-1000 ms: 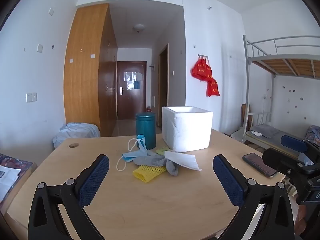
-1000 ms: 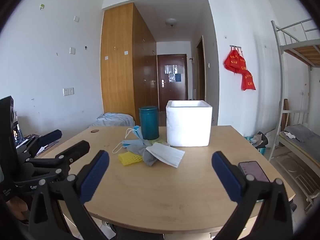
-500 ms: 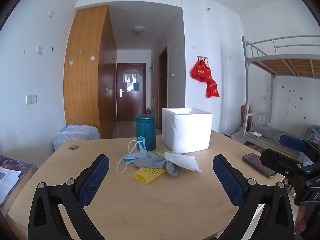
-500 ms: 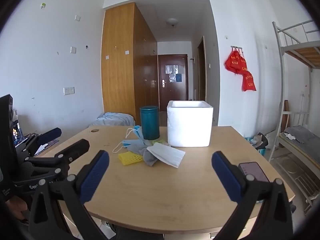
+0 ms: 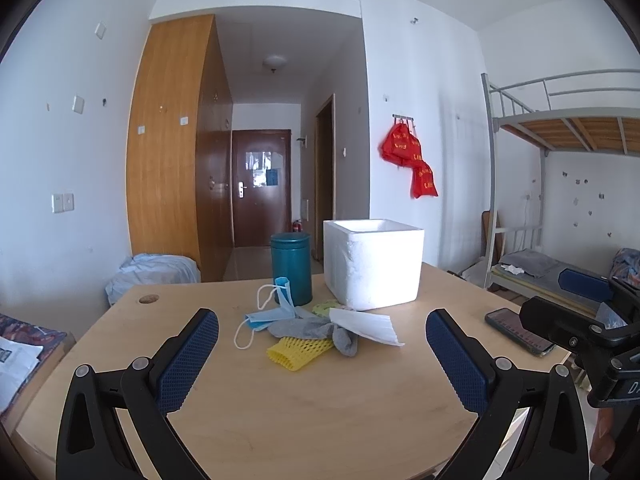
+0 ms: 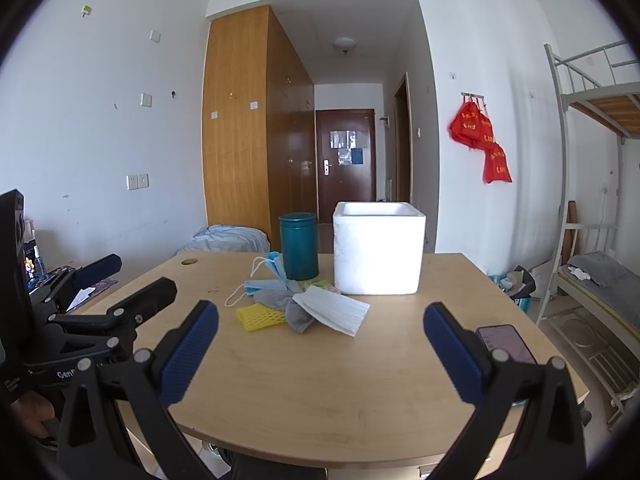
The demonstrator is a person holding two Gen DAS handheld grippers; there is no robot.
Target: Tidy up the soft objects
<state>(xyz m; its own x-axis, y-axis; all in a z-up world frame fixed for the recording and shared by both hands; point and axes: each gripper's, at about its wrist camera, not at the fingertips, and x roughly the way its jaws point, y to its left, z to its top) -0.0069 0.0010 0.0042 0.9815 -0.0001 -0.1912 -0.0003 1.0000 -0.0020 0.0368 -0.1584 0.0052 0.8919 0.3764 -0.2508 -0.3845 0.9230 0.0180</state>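
Yellow mesh sleeve (image 5: 299, 351) (netted foam)

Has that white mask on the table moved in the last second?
No. The white mask lies where it did, in front of the foam box, overlapping the grey sock; only the cameras shifted slightly.

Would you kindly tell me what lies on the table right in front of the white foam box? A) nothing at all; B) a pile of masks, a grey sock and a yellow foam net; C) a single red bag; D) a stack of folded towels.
B: the white mask, blue mask, grey sock and yellow foam net lie heaped before the white foam box.
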